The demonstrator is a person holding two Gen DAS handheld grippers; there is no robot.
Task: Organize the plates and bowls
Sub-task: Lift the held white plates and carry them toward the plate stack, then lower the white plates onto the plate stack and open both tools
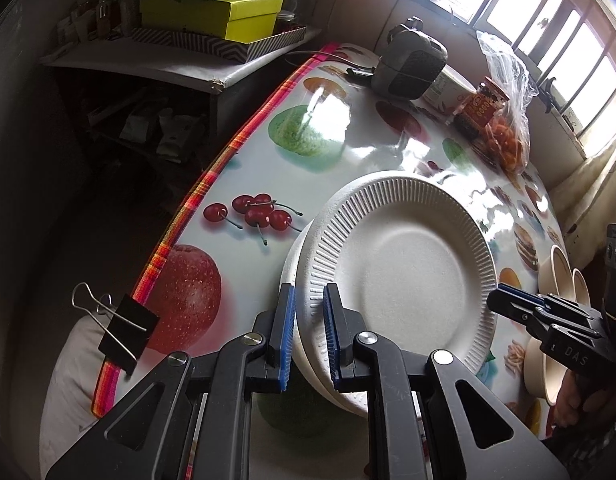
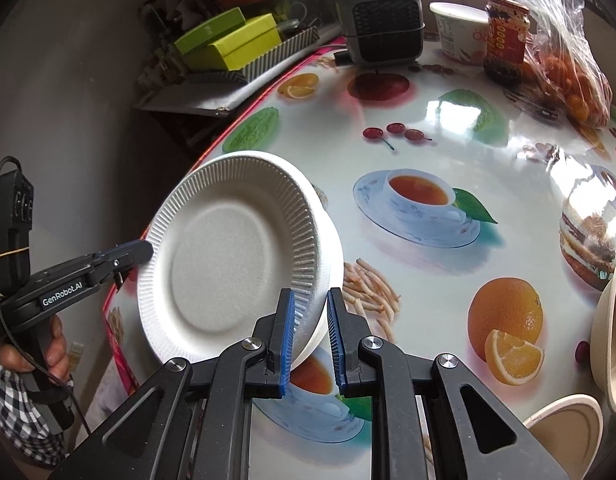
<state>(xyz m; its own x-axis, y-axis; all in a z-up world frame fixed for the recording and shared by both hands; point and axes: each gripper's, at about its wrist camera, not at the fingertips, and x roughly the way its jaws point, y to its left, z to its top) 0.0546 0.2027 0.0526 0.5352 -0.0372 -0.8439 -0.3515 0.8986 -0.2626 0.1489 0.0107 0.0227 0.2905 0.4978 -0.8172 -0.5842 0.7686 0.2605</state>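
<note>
A small stack of white ribbed paper plates [image 1: 404,264] is held tilted above the fruit-print table [image 1: 267,168]. My left gripper [image 1: 310,334] is shut on the stack's near rim. My right gripper [image 2: 311,336] is shut on the opposite rim of the same plates [image 2: 223,256]; it shows at the right edge of the left wrist view [image 1: 508,300]. The left gripper shows at the left of the right wrist view [image 2: 143,250]. Beige bowls [image 1: 564,276] stand on the table at the right, also in the right wrist view [image 2: 568,436].
At the table's far side stand a grey heater [image 1: 412,64], a white tub [image 2: 460,28], a red-labelled jar [image 2: 506,36] and a plastic bag of orange fruit [image 2: 572,76]. Green boxes [image 1: 211,12] sit on a side shelf. A binder clip [image 1: 123,328] grips the table edge.
</note>
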